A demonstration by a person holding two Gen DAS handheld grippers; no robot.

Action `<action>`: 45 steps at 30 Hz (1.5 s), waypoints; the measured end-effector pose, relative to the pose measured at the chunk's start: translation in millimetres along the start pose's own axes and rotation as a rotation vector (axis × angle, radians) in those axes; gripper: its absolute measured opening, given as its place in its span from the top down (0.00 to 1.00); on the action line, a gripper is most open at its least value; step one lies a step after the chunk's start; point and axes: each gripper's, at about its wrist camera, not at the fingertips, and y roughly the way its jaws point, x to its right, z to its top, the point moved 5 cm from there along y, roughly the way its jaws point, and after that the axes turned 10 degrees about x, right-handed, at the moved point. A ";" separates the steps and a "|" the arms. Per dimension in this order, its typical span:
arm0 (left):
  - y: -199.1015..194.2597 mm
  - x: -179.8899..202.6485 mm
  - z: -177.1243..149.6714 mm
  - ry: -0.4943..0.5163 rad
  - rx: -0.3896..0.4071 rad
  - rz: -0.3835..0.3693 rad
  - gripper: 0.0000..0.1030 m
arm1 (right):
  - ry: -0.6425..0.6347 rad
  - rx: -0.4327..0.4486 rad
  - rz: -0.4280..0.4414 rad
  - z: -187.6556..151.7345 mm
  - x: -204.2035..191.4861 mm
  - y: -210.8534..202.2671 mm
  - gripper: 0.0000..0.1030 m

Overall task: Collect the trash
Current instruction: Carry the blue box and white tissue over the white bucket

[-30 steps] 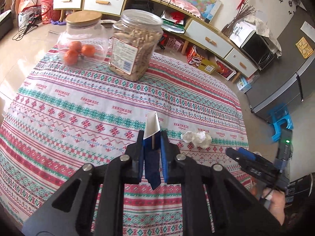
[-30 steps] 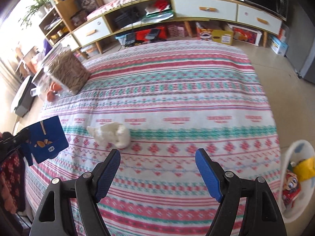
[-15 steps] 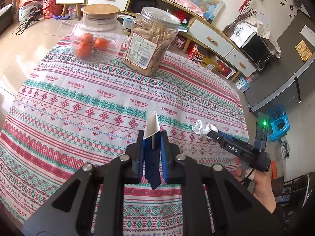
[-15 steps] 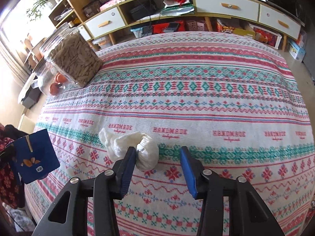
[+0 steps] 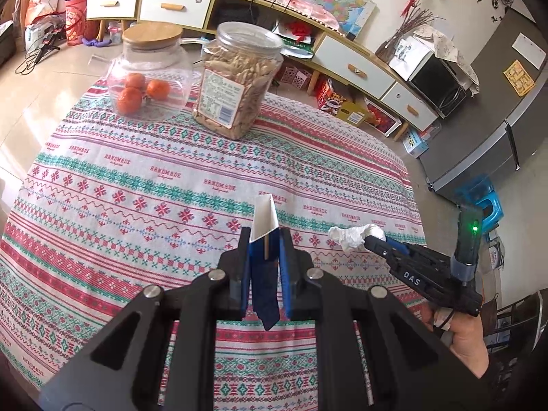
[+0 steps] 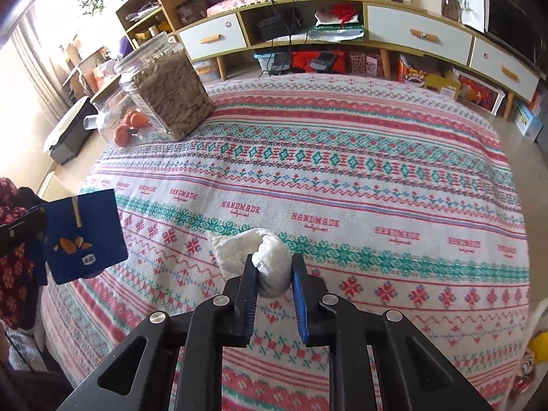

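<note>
- The crumpled white tissue [image 6: 255,257] now sits pinched between the blue pads of my right hand-held gripper [image 6: 274,270]; a second ago it lay on the cloth ahead and to the left of jaws that stood wide, well apart from it.
- My right hand-held gripper's jaws have just been closing, and they now press on the wad from both sides, with most of it bulging out forward and to the left of the fingertips.
- Whether the tissue still touches the table [image 6: 342,178] I cannot tell; it hangs right at the patterned cloth.
- From my left camera, the tissue [image 5: 354,234] shows at the tip of the right hand-held gripper [image 5: 373,241], off to the right of my own left jaws, where earlier it lay alone on the cloth.
- My left hand-held gripper [image 5: 265,257] is nearly closed on a blue paper packet [image 5: 262,270] with a white inside, just as it was a second ago; the packet stands upright between the pads.
- Far ahead of both grippers, the seed jar [image 5: 238,82] and the jar of oranges [image 5: 150,68] stand side by side, larger in the frame than before.
</note>
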 end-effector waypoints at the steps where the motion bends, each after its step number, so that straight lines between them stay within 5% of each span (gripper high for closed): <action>1: 0.5 3.1 -0.3 0.005 0.000 -0.002 0.84 | -0.001 0.004 -0.007 -0.3 3.4 -6.9 0.81; 24: 18.3 119.6 -25.3 0.162 -0.020 -0.107 0.84 | 0.081 0.075 -0.148 -21.9 96.9 -130.0 0.81; 45: 39.1 265.8 -73.5 0.306 -0.079 -0.268 0.84 | 0.234 0.110 -0.306 -74.6 213.5 -224.2 0.81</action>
